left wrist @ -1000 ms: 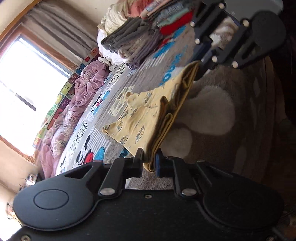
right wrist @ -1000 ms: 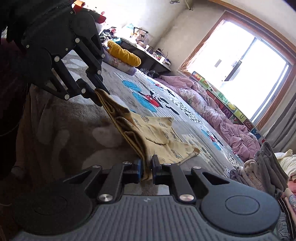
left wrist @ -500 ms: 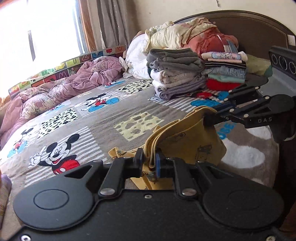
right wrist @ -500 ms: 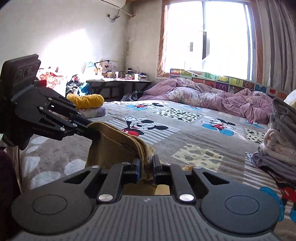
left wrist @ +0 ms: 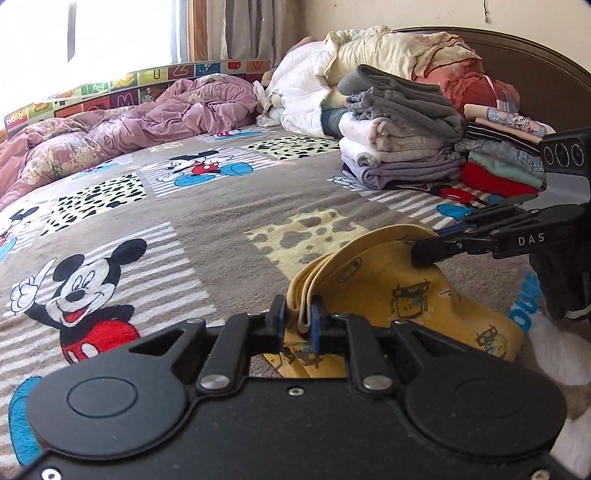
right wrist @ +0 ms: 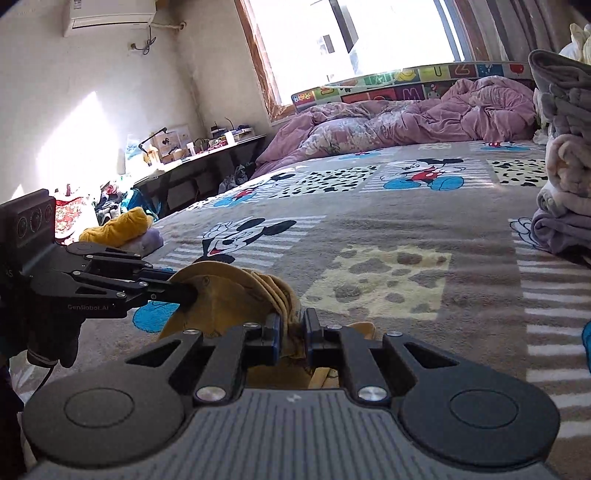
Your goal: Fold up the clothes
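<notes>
Left gripper point(left wrist: 298, 320): clenched on a bunched edge of the yellow garment point(left wrist: 413, 299), several layers of cloth pinched between its blue-lined fingers point(left wrist: 315, 325).
Right gripper point(right wrist: 291, 334): likewise clamped on a thick gathered edge of the same garment, its tips buried in the folds.
Yellow garment: stretched between the two grippers, arching up from one to the other and hanging down to the bed cover below; printed with small cartoon figures.
Bed cover point(left wrist: 177, 221): grey, with cartoon mouse panels, spread ahead of both grippers.
Folded stack point(left wrist: 399, 147): grey and white clothes piled ahead and right of the left gripper, well apart from it.
Pink quilt point(right wrist: 406, 118): crumpled far ahead of the right gripper, under the window point(right wrist: 351, 33).
</notes>
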Available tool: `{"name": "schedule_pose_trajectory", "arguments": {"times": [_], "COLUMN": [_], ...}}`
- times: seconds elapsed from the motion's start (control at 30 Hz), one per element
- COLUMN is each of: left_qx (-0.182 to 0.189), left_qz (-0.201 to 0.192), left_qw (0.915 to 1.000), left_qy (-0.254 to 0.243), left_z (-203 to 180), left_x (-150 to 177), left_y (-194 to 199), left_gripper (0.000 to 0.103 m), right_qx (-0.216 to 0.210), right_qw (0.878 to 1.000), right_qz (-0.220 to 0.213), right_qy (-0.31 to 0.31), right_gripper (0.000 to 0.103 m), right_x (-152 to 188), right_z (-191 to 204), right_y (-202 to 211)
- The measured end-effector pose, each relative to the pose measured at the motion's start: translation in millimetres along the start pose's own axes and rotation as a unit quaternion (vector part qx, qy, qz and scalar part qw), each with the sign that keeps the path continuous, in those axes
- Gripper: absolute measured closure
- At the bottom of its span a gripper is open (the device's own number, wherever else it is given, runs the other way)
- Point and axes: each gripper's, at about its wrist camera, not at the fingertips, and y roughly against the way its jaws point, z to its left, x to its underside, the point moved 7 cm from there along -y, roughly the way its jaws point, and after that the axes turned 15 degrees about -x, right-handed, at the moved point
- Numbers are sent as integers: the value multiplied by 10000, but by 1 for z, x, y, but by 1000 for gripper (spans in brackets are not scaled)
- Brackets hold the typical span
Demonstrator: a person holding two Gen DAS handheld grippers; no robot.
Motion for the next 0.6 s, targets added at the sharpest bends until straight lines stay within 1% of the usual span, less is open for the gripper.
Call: {"name": "schedule_pose_trajectory", "arguments": {"times": [0.13, 0.23, 0.37, 0.4, 0.43, 0.47, 0.5, 0.53, 0.6], "left_qx": [-75, -106, -212, -314, -474, -612, -739, -867, -973], "left_qz": [143, 212, 215, 227, 175, 130, 93, 56, 27], "left_qw": [9999, 9997, 9993, 9989, 9983, 9975, 9965, 9953, 9941], "left_qy": [-22, 114, 239, 270, 284, 325, 374, 423, 470], "left_z": [-3, 2, 4, 5, 6, 9, 12, 15, 20], "left_x": [5, 7, 5, 4, 3, 2, 0, -1, -3], "left_y": [-13, -16, -16, -18, -19, -19, -18, -17, -12], "left_gripper": [91, 91, 91, 85, 83, 71, 66, 67, 68], "right_qx": [-98, -189, -90, -52, 169, 447, 577, 662, 832], "right_qw": [9997, 9992, 9994, 9994, 9993, 9985, 9977, 9970, 9951], "right_qz": [-7, -48, -129, -160, -213, -273, -331, -388, -503], "right_qy": [-217, -336, -297, -312, -253, -171, -89, -6, 161], "right_gripper": [89, 89, 88, 87, 79, 66, 65, 65, 65], "right_x": [3, 2, -3, -4, -5, -6, -7, -9, -12], "right_z": [-9, -12, -16, -18, -21, -23, -24, -24, -23], "right_y": [-5, -7, -9, -9, -8, -6, -3, 0, 7]}}
